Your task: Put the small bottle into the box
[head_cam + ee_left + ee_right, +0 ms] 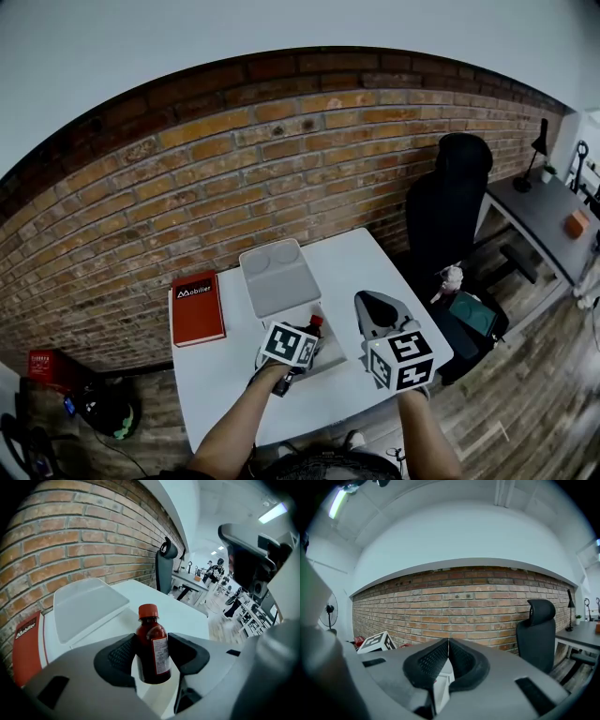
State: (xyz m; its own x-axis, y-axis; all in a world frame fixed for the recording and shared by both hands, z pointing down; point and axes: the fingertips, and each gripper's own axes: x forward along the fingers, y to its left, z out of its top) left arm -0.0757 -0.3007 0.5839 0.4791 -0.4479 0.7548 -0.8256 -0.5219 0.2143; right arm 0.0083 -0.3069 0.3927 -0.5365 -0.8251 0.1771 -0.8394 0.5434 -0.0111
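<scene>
The small bottle (152, 648) is dark brown with a red cap and a white label. It stands upright between the pads of my left gripper (152, 656), which press on both its sides. In the head view the bottle's cap (317, 322) shows just past the left gripper (302, 349), above the table's front middle. A grey plastic box (278, 277) with a flat pale top (86, 604) lies farther back on the white table (366, 258). My right gripper (448, 660) is shut with nothing in it and is held to the right of the bottle (380, 314).
A red book (196, 307) lies at the table's left edge. A white boxy edge (440, 686) shows below the right jaws. A black office chair (448, 211) stands right of the table, and the brick wall (234, 169) is behind it.
</scene>
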